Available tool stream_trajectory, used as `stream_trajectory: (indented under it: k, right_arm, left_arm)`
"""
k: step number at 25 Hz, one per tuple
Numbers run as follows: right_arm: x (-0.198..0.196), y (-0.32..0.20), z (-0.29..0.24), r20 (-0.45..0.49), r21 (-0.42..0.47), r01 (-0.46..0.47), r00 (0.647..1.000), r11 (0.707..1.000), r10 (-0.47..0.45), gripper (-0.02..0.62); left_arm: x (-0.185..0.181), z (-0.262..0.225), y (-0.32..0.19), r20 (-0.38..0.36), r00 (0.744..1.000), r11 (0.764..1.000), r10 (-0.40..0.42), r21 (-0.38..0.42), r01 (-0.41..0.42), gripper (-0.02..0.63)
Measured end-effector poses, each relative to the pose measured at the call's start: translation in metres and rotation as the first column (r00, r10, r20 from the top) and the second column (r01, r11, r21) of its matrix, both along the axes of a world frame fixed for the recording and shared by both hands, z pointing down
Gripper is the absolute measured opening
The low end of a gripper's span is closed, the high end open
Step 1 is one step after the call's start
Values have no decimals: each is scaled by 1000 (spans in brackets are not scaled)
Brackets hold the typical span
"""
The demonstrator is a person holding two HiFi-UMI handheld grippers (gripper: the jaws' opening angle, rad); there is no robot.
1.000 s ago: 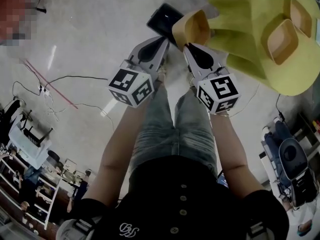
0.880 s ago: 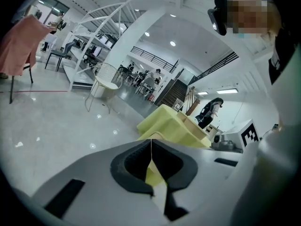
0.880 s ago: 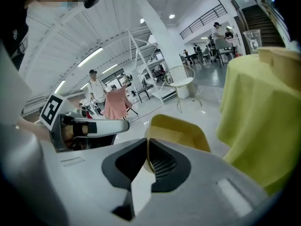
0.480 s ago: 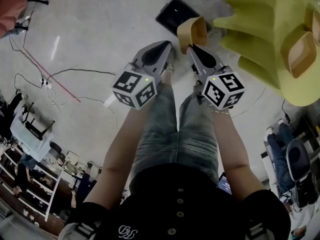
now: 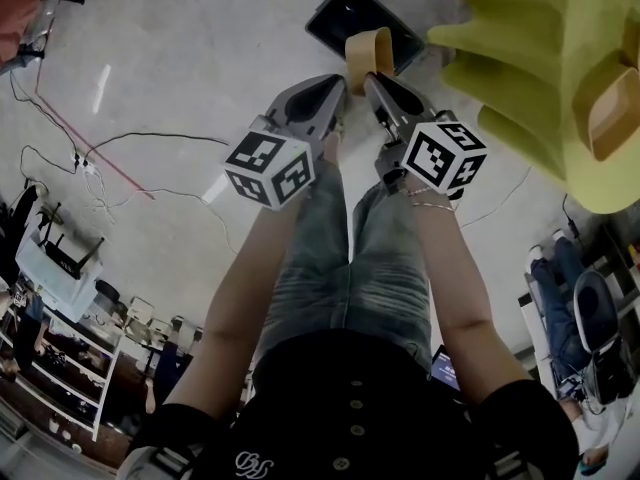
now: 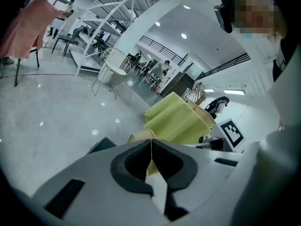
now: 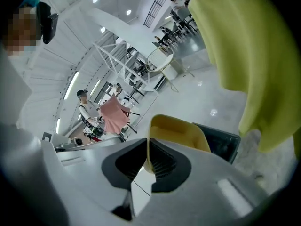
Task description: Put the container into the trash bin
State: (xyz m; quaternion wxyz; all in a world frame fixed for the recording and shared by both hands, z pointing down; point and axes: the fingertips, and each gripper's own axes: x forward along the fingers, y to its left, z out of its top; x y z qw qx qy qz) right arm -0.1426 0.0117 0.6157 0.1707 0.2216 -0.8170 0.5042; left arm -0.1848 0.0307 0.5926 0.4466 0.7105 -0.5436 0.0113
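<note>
A tan, open-topped container (image 5: pixel 368 46) hangs over a black trash bin (image 5: pixel 355 18) that stands on the pale floor. My right gripper (image 5: pixel 369 76) is shut on the container's rim; in the right gripper view the thin wall (image 7: pixel 178 130) runs down between the pads, with the bin (image 7: pixel 221 142) just behind it. My left gripper (image 5: pixel 338 84) is close beside it on the left, jaws shut with nothing held. In the left gripper view its jaws (image 6: pixel 151 147) meet, and the container (image 6: pixel 140 136) and the bin's corner (image 6: pixel 100 145) show beyond them.
A table under a yellow-green cloth (image 5: pixel 540 58) fills the upper right, with another tan container (image 5: pixel 612 108) on it. Cables (image 5: pixel 120 158) cross the floor at left. The person's legs (image 5: pixel 340 258) are directly below the grippers. Shelves and chairs stand at the edges.
Both grippers have sunk toward the bin. The right one has rolled, so the container now shows edge-on above the bin's opening instead of beside it.
</note>
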Motion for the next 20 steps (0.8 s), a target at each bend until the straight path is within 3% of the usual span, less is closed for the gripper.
stream_trajectory:
  k: [3, 8, 9, 11, 12, 20]
  right_arm:
    - [7, 0, 9, -12, -38, -65, 998, 997, 64, 20]
    - [13, -15, 13, -19, -25, -149, 989, 989, 148, 24]
    - [13, -18, 12, -14, -13, -154, 988, 988, 154, 48]
    - [12, -20, 10, -15, 14, -158, 987, 987, 158, 171]
    - [12, -19, 9, -21, 25, -156, 987, 987, 157, 197]
    - [12, -10, -4, -20, 59, -126, 992, 990, 128, 204]
  left_arm:
    - [4, 0, -1, -8, 1000, 1000, 8, 2, -8, 14]
    - [6, -3, -6, -15, 1000, 1000, 10, 9, -9, 14]
    - [5, -3, -7, -15, 1000, 1000, 9, 9, -9, 14]
    - [4, -5, -8, -12, 1000, 1000, 9, 13, -9, 14]
    - [3, -7, -8, -10, 1000, 1000, 8, 17, -8, 14]
    - [-2, -16, -12, 0, 1000, 999, 12, 38, -12, 14]
